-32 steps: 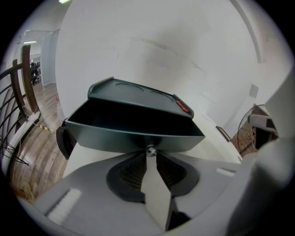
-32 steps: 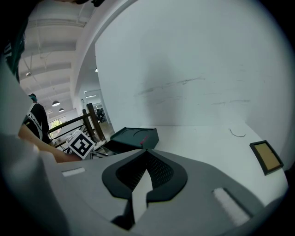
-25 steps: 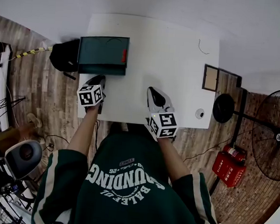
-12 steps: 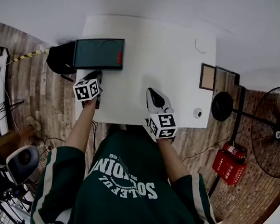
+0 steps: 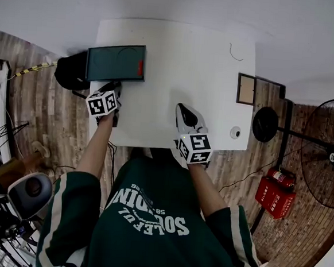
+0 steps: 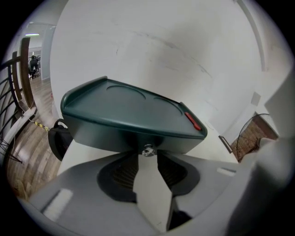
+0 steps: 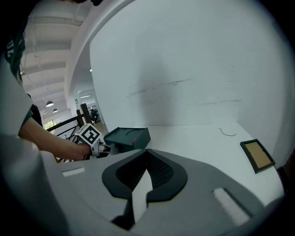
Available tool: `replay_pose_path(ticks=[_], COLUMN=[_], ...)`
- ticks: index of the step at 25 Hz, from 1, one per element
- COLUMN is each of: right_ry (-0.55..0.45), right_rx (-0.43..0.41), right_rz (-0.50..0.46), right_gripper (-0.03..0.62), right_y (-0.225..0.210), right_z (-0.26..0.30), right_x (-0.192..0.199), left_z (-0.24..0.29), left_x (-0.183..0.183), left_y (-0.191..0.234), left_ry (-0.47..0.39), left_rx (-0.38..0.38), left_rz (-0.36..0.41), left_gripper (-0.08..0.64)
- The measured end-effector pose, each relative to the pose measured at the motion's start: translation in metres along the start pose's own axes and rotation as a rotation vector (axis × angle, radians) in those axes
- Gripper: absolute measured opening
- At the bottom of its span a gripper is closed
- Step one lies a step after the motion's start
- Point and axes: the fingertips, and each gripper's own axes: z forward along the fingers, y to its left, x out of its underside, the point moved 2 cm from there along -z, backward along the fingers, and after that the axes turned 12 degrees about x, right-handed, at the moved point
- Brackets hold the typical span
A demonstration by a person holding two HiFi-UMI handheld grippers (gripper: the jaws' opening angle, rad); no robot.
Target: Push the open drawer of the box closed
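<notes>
A dark green box with a red latch stands at the far left of the white table. In the left gripper view its near face fills the middle, with a small metal knob on it. My left gripper is right up against that face. Its jaws stand partly apart, and the knob sits at the gap between the tips. My right gripper rests over the table's near middle, away from the box, with its jaws closed together on nothing.
A black bag hangs off the table's left edge beside the box. A small framed picture and a round white puck lie at the table's right side. On the wooden floor at the right are a fan and red extinguishers.
My left gripper has moved forward to the box's near face. The drawer front that stuck out toward me now sits flush with the box. The right gripper has stayed put.
</notes>
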Motion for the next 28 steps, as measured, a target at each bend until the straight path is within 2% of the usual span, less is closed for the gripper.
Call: replay_pose_path(ticks=[5,10,12,15,18,24,28], right_ry=[-0.021,-0.063,-0.084,-0.119,-0.158,-0.250,-0.269], right_rx=[-0.003,-0.016,-0.020,-0.027,-0.041,-0.029,-0.042], right_rz=[-0.003,-0.004,-0.008,-0.014,-0.013,-0.038,-0.060], right_gripper=[0.000,0.002,0.002,0.002,0.000,0.002,0.002], right_y=[0.005,0.014,0.019,0.026,0.032,0.040,0.048], right_z=[-0.009,-0.016,-0.019,-0.024,-0.028,-0.043,-0.049], right_x=[-0.005,-0.019,-0.027,-0.040,-0.053,-0.078,-0.082], left_z=[-0.020,-0.056,-0.072,-0.095,-0.114,-0.150,-0.164], left_x=[0.009,0.004,-0.005,-0.020,-0.034,-0.054,-0.052], left_y=[-0.013,-0.049,-0.067,-0.090,-0.109,-0.136,-0.136], left_ry=[-0.014,-0.065,-0.103,-0.158,-0.210,-0.315,-0.341], left_rx=[0.016,0.093,0.116,0.130,0.142,0.172,0.162], left_rz=[0.041,0.200,0.259,0.344,0.406,0.422,0.422], left_gripper=[0.140,0.132,0.105,0.052,0.052,0.052,0.052])
